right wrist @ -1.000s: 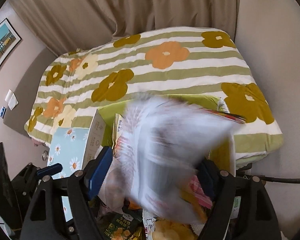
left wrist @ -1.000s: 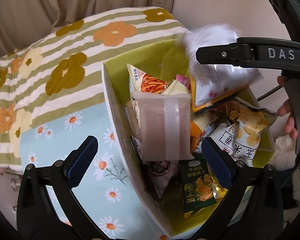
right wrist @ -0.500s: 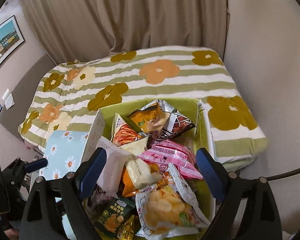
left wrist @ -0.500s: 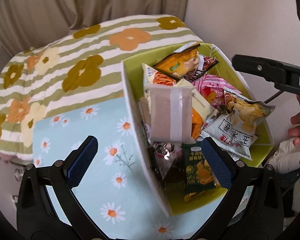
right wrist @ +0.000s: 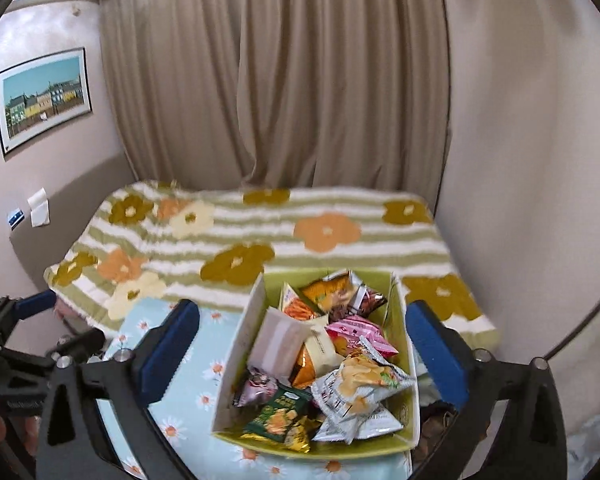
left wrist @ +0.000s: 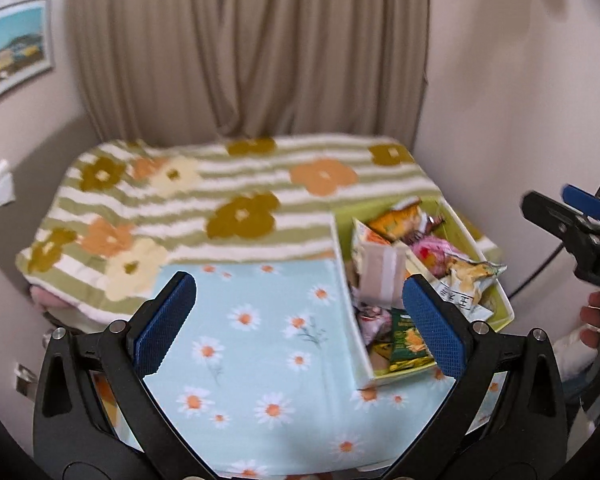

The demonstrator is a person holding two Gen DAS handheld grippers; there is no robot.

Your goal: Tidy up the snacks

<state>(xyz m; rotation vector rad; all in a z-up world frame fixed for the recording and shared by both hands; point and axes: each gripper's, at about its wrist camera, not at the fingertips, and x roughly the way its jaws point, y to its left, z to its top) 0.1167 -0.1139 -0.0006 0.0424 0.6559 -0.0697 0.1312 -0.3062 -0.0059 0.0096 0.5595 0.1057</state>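
over a bed dressed in a daisy-print cloth (left wrist: 260, 344), the left gripper (left wrist: 300, 312) hangs with its blue-padded jaws spread wide and nothing between them, while the right gripper (right wrist: 304, 344) likewise stands released and bare, its jaws framing the snack box from above. the green-lined snack box (right wrist: 240, 344) sits on the pale blue cloth at the bed's right side, near the wall, and is heaped with packets: a green chip packet (right wrist: 280, 420) at the near end, a white potato-chip bag (right wrist: 360, 392) beside it, a pink packet (right wrist: 356, 332) toward the middle, a pale taped pouch (right wrist: 280, 340) standing against the white left wall, an orange packet (right wrist: 324, 292) and a dark red packet (right wrist: 366, 300) at the far end. in the left view the same box (left wrist: 346, 300) lies just beyond the right fingertip, with the right gripper's black frame and a hand (left wrist: 592, 320) at the frame's right edge. beyond the cloth spreads a green-and-white striped blanket (right wrist: 260, 236) with orange, olive and cream flowers. beige curtains (right wrist: 280, 80) hang behind the bed, and a framed townscape picture (right wrist: 44, 96) is on the left wall.
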